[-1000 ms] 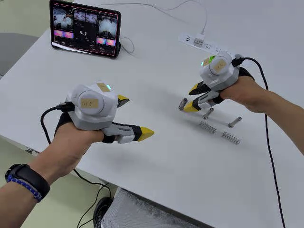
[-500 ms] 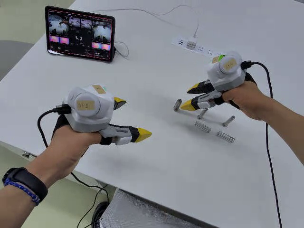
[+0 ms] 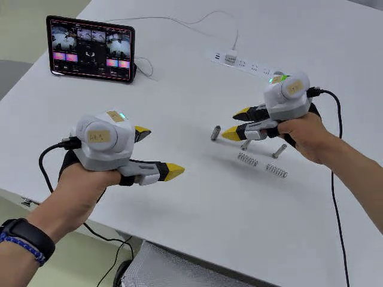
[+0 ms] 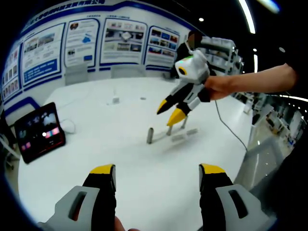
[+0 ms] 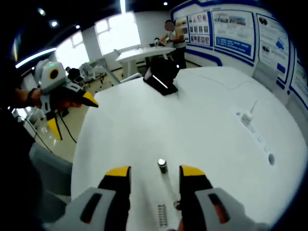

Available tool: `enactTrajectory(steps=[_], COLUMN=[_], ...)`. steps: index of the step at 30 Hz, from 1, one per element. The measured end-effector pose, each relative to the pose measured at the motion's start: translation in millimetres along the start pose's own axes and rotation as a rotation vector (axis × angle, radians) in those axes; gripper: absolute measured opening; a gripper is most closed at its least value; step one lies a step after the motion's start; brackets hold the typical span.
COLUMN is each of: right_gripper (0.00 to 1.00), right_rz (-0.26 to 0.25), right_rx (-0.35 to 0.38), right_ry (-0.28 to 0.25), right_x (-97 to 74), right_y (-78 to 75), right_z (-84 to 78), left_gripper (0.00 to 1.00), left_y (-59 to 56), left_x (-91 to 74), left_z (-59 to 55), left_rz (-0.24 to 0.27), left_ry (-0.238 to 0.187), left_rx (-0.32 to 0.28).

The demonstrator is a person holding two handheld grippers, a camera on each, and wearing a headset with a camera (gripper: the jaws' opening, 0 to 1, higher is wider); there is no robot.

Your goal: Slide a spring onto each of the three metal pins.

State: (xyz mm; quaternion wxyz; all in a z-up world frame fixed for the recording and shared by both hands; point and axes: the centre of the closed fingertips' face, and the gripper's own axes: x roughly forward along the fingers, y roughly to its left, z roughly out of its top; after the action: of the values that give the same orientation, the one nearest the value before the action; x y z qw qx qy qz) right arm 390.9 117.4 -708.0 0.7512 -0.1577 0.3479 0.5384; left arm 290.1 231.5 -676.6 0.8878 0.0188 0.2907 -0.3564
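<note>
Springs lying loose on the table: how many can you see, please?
2: one spring near the right gripper, a second spring beside it; the upright pin may carry another.

Three pins [image 3: 215, 133] [image 3: 245, 144] [image 3: 279, 150], two loose springs [image 3: 247, 159] [image 3: 276, 170], one tablet [image 3: 91, 48]

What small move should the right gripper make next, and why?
Probably lower the right gripper onto the nearer spring and close. Its jaws are open and empty; one pin stands upright, while it and the farther spring lie loose.
</note>
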Motion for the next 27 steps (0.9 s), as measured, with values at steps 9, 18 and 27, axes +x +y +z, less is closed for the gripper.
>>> enactTrajectory(steps=[9, 18, 27], right_gripper=[0.45, 0.51, 0.55], right_rz=[-0.051, -0.058, -0.092], right_rx=[0.028, 0.084, 0.121], right_ry=[-0.045, -0.091, -0.122], right_x=[-18.4, -34.3, -51.0], right_y=[3.0, 15.1, 22.8], right_z=[-3.3, -14.2, -27.1], left_gripper=[0.72, 0.72, 0.72], left_y=[-0.5, -3.1, -2.9], left_x=[2.3, 4.4, 6.5], left_z=[1.1, 1.4, 2.7], left_rz=[-0.001, -0.005, -0.011], left_ry=[0.001, 0.005, 0.008], left_rx=[0.003, 0.006, 0.014])
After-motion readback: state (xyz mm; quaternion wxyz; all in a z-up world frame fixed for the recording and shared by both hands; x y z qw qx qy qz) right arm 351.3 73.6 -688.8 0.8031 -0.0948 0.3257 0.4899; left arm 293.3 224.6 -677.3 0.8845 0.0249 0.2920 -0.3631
